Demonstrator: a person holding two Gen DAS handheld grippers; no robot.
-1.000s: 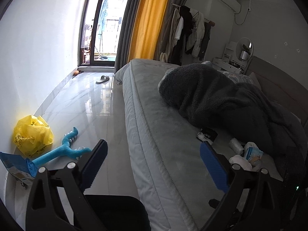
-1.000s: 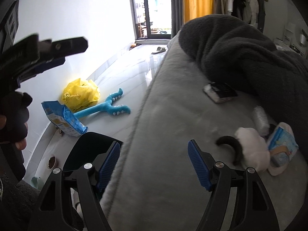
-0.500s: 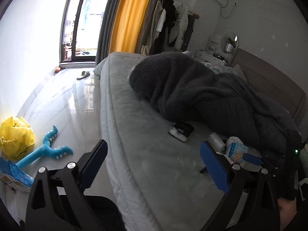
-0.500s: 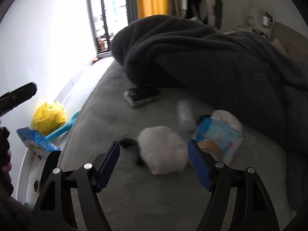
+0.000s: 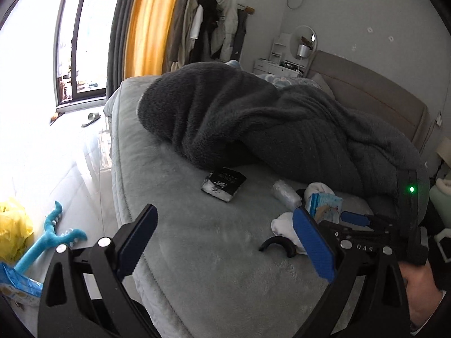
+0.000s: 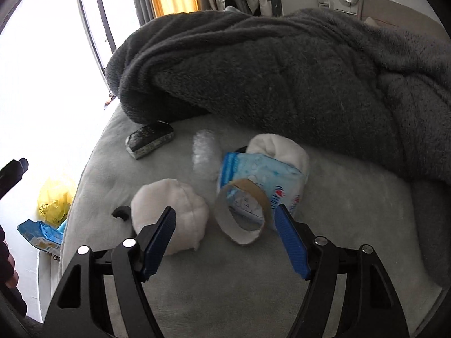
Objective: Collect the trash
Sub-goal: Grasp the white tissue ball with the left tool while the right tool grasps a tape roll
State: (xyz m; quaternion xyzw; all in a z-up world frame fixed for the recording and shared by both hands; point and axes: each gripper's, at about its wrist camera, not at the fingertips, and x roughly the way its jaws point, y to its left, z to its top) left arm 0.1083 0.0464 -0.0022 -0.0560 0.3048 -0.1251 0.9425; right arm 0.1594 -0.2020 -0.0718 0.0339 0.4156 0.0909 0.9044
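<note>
On the grey bed [image 6: 253, 281] the trash lies in a loose cluster in front of a heaped dark grey blanket [image 6: 282, 70]. The right gripper [image 6: 225, 225] hangs just above the sheet with its blue-padded fingers [image 6: 157, 242] apart and closing; a cardboard tape ring [image 6: 239, 214] lies between the tips, untouched by either pad. Just behind the ring, touching it, is a crumpled blue and white wrapper [image 6: 262, 174], and behind that a white rolled cloth [image 6: 279, 149]. To the ring's left sits a white padded earmuff [image 6: 169, 208] with its black band [image 6: 121, 212] poking out to the left — the left finger overlaps it in the right wrist view. A scrap of clear bubble wrap [image 6: 204, 152] lies further back, and a small black box [image 6: 149, 139] rests at the blanket's edge. The left gripper [image 5: 222, 236] is held over the bed's near corner, fingers [image 5: 138, 233] spread wide with nothing between them; past its right finger the right gripper's body and the hand [image 5: 420, 295] holding it show. Down on the pale floor beside the bed lie a yellow plastic bag [image 5: 11, 225], a teal toy [image 5: 48, 242] with white prongs and a blue snack packet [image 5: 17, 281] — all well apart from both grippers.
</note>
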